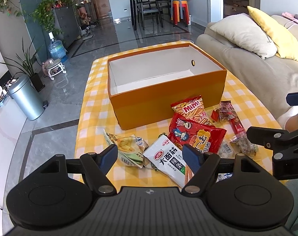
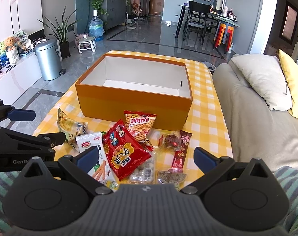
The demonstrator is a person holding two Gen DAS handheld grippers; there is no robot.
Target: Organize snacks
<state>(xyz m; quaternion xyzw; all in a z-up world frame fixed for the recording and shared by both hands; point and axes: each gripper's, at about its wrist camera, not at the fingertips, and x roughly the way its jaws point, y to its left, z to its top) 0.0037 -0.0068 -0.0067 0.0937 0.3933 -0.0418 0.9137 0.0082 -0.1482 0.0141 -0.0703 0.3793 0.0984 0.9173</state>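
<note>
Hovering over the near table edge, your left gripper (image 1: 150, 158) has fingers spread wide, holding nothing; your right gripper (image 2: 147, 157) likewise, wider still. Orange box (image 2: 133, 108), white inside, sits at centre of the yellow check cloth (image 2: 204, 118). Snacks lie just near of the box: Mimi bag (image 2: 140, 124) touching its wall, red bag (image 2: 124, 150) overlapping that, white pkt (image 1: 167, 161), fries pkt (image 1: 127, 147) at left, brown bar (image 2: 179, 155) at right.
</note>
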